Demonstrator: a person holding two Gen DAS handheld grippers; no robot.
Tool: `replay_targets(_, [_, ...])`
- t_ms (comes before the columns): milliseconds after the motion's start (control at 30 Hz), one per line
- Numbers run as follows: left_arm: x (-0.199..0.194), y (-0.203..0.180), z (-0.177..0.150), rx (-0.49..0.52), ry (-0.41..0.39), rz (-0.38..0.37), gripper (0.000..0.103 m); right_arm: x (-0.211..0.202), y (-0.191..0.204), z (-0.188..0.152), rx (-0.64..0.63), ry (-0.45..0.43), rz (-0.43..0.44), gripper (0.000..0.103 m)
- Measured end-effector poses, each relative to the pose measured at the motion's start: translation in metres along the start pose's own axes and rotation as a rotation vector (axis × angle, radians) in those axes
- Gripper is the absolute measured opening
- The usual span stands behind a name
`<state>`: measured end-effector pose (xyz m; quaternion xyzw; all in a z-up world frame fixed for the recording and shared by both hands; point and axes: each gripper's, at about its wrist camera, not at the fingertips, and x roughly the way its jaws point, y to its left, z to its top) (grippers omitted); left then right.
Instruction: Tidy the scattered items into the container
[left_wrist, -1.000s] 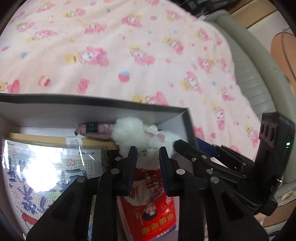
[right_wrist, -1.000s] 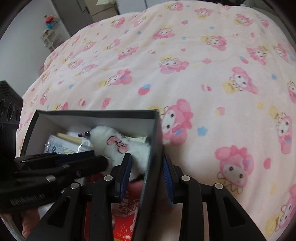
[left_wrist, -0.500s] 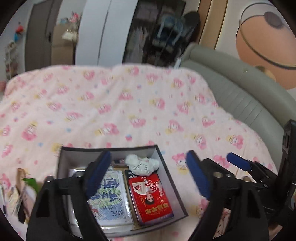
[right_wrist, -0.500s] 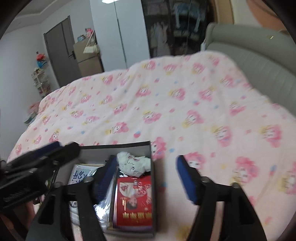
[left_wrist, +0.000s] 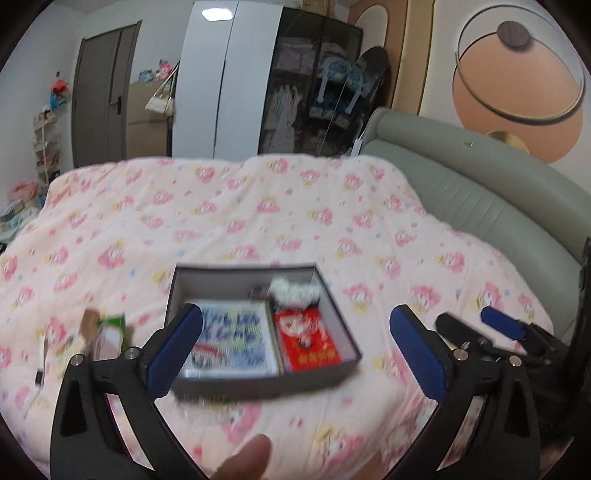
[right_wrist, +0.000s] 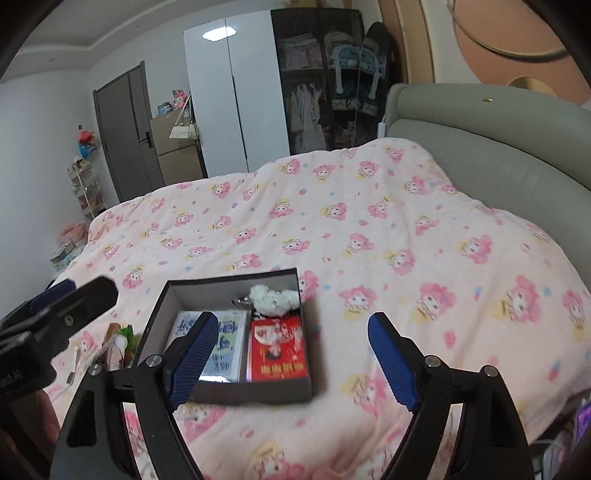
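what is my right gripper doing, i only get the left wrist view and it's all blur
Observer: The right gripper is open, with nothing between its blue pads.
Operator: ok and is the fluffy toy fully inside the box
Observer: Yes. The right wrist view is sharp there: the fluffy toy lies inside the box at its far right corner, on the far end of the red packet.

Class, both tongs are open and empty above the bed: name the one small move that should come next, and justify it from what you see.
Probably swing the left tongs toward the loose items lying on the blanket left of the box. The box already holds the white plush, red packet and blue-printed pack; those items remain outside.
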<state>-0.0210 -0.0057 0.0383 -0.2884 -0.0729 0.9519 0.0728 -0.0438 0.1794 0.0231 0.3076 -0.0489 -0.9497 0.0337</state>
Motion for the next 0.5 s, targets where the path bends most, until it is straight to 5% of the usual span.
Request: replay_targets(500, [-0.009, -0.009, -0.029, 0.025, 0.059, 0.03, 0.102, -0.017, -0.001, -0.03, -0.028, 0.014, -0.025, 0.083])
